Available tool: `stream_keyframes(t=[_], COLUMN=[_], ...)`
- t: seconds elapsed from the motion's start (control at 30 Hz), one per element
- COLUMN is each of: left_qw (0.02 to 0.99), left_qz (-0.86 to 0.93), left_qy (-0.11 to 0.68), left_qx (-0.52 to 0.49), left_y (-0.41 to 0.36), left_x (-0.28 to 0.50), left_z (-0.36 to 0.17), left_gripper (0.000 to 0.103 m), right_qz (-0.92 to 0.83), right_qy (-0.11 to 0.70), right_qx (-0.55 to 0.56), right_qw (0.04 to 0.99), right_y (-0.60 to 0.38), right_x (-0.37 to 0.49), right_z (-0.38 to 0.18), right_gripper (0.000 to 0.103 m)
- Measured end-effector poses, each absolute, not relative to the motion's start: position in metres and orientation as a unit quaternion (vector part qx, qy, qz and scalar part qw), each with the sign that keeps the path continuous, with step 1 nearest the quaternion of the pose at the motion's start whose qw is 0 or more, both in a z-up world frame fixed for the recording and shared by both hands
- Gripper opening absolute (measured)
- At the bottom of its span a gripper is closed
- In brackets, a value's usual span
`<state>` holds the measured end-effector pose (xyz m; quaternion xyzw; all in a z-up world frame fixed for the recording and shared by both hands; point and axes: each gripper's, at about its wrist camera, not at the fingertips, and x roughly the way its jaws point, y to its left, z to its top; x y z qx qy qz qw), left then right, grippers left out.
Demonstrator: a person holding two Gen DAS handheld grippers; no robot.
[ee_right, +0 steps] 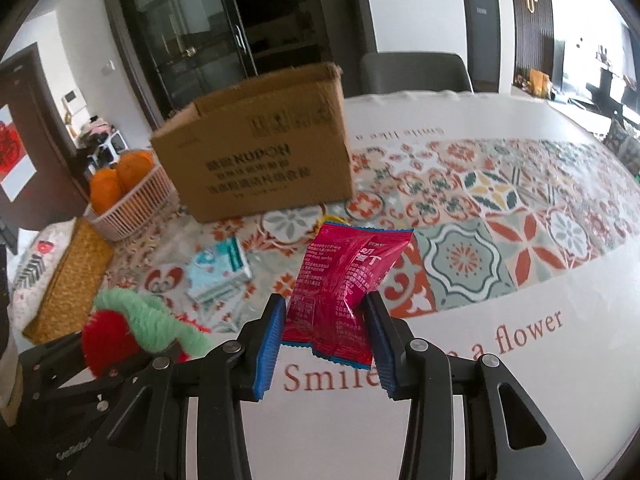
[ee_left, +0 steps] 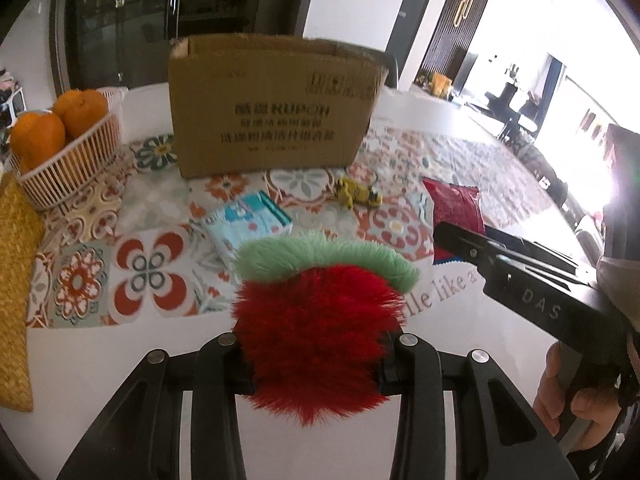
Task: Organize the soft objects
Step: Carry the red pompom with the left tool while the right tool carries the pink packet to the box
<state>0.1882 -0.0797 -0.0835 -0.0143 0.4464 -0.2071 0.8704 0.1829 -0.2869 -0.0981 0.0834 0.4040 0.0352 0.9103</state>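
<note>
Red fur is bulging between the left gripper (ee_left: 316, 360), clamping the plush toy (ee_left: 320, 328); the right gripper (ee_right: 326, 344) is pinching a snack packet (ee_right: 344, 280), both lifted, probably for the box (ee_left: 272, 108).

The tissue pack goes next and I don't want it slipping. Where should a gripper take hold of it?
Probably across the short width of the tissue pack, coming from above. It lies flat on the tablecloth with free space along both long edges, so the fingers can straddle it.

Red-green plush (ee_left: 316, 344) — lifted; crinkled red packet (ee_right: 340, 288)
</note>
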Motion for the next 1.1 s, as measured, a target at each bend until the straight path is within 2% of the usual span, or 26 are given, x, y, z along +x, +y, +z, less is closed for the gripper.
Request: stream_keyframes(t=[1.1], left_qw=[0.926], left_qz=[-0.189], left_qy=[0.326], left_qx=[-0.012], left_y=[-0.049], left_x=[0.225], left_z=[0.010], left_gripper=[0.038], right_qz=[0.078], right_qy=[0.303], right_qx=[0.074], right_qw=[0.947], right_y=[-0.246], right_x=[0.207], right_z=[-0.008], right_gripper=[0.042])
